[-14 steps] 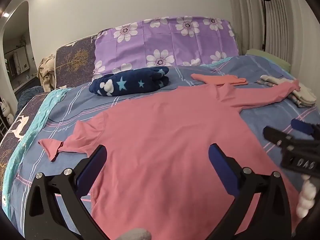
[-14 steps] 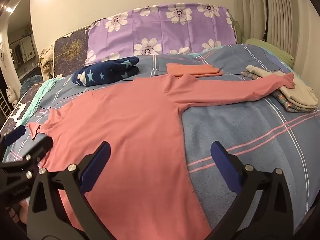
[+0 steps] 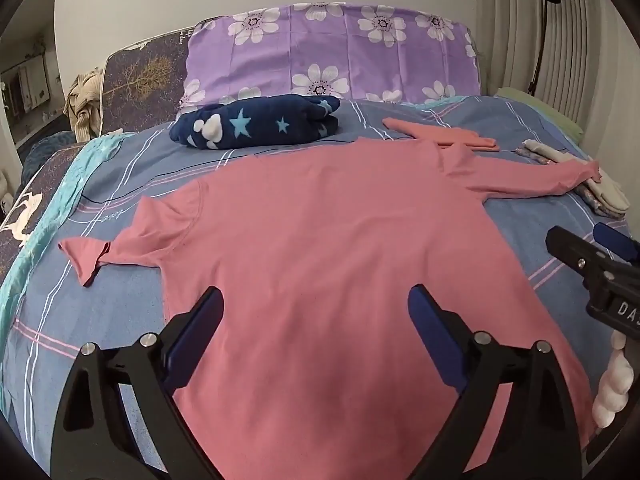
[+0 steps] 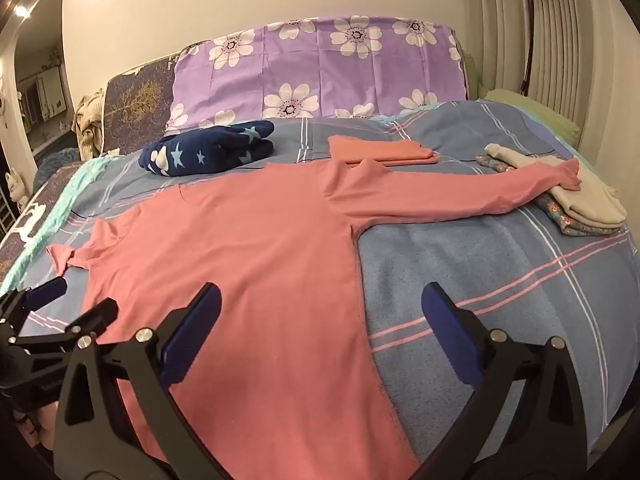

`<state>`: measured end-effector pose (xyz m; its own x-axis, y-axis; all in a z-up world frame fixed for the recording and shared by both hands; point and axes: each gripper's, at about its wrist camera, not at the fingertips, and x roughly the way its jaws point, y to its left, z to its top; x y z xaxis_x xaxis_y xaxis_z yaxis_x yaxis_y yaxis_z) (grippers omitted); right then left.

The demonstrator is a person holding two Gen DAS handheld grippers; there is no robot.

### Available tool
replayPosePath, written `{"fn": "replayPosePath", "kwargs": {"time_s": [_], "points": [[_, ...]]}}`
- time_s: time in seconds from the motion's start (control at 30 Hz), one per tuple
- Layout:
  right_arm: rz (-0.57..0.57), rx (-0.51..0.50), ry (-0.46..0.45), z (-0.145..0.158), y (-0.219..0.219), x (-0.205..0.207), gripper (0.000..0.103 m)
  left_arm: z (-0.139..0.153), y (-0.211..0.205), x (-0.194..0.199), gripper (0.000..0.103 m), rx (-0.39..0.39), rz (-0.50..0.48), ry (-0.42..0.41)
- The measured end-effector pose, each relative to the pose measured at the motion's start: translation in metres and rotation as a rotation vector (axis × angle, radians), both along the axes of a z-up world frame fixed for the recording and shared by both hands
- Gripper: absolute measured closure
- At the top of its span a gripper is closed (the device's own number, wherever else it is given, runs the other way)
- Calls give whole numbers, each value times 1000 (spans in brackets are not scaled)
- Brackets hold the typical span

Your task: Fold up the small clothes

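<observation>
Now, with your left gripper (image 3: 316, 312) and right gripper (image 4: 320, 308) both spread wide and empty above the pink long-sleeved cotton shirt (image 3: 340, 260) lying flat on the blue checked bedspread (image 4: 500, 264), pinch the outstretched sleeve (image 4: 460, 196) near its cuff and fold it inward.

Bare blanket (image 4: 500, 280) right of the shirt (image 4: 260, 260): I can pass there. Folded piles (image 4: 580, 204) and starry bundle (image 4: 208, 152) crowd the far edge.
</observation>
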<state>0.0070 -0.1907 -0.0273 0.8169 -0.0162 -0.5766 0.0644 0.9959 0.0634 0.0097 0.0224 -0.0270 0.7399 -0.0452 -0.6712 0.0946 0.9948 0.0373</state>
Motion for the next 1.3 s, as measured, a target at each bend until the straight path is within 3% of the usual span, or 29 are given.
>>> {"fn": "replayPosePath", "kwargs": {"time_s": [0.23,0.87,1.07,1.3], "points": [[-7,-19,4,-5,2,-1,2,1,5,-2,14,-24,-15,-4],[-10,-53,-14,-3,9,-9,2,3,8,-10,14,-44,-15,-33],[22,-31,-13,-4,8,-11,15,0,6,-12,14,-40,-24,-29],[101,7,23,-10,14,-9,36,-2,10,-13,14,-32,-7,-27]]}}
